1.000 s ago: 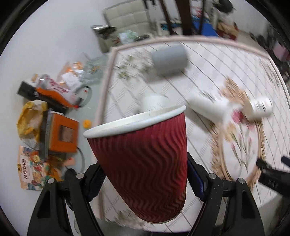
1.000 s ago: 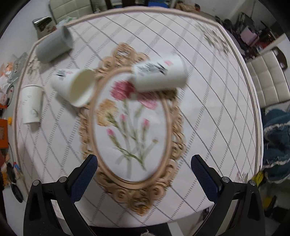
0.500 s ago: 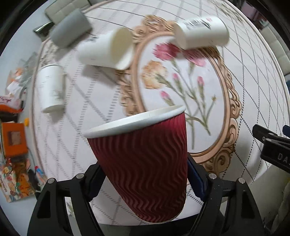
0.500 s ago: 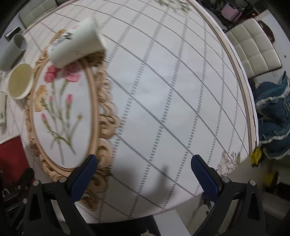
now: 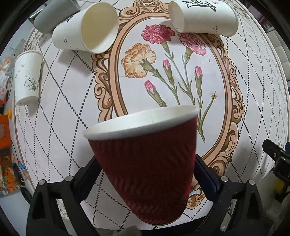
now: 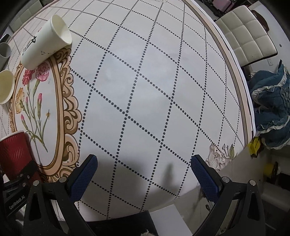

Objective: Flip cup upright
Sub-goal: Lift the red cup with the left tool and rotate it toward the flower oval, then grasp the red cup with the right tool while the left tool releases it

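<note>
My left gripper (image 5: 145,174) is shut on a dark red ribbed paper cup (image 5: 145,163), mouth up and a little tilted, held above the near edge of the table by the floral oval print. The cup also shows at the left edge of the right wrist view (image 6: 12,152). My right gripper (image 6: 143,174) is open and empty over the bare dotted-grid part of the table, near its front edge. Its black body shows at the right of the left wrist view (image 5: 277,159).
Three white paper cups lie on their sides: one with its mouth toward me (image 5: 87,30), one with black lettering (image 5: 204,18), one with a grass print at the left (image 5: 27,78). A grey cup (image 5: 54,14) lies farther back. A cream chair (image 6: 246,38) and blue cloth (image 6: 271,109) stand beyond the table's right edge.
My left gripper swung with the red cup from the table's left side to above the floral oval and lower. My right gripper moved right, over the plain part of the table.
</note>
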### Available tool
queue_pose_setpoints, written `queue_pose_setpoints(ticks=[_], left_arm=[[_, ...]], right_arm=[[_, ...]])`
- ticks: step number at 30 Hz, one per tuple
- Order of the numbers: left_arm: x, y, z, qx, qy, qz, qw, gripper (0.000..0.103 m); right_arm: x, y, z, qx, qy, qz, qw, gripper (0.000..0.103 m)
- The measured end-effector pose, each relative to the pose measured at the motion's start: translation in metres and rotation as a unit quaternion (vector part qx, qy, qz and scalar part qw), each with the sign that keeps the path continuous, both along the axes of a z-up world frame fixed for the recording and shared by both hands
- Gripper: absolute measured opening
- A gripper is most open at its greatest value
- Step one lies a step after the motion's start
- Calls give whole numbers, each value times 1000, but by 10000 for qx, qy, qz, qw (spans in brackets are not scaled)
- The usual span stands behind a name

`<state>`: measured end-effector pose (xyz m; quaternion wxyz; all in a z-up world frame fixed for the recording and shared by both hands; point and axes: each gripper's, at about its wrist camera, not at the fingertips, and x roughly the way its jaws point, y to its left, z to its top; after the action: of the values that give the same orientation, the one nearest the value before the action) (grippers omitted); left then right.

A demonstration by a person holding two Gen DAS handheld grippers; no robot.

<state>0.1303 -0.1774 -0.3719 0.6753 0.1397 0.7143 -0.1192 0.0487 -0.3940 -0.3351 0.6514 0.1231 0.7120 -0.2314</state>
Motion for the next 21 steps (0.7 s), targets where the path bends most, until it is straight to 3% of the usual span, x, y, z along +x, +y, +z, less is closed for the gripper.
queue_pose_setpoints(ticks=[11, 21], left_arm=[[5, 5, 14, -122, 49, 202, 9997, 98], [-10, 14, 64, -265, -140, 389, 9988, 98]], right_arm=[[3, 0, 1, 7, -46, 98, 9999, 103], [6, 10, 18, 50, -231, 173, 9996, 103]])
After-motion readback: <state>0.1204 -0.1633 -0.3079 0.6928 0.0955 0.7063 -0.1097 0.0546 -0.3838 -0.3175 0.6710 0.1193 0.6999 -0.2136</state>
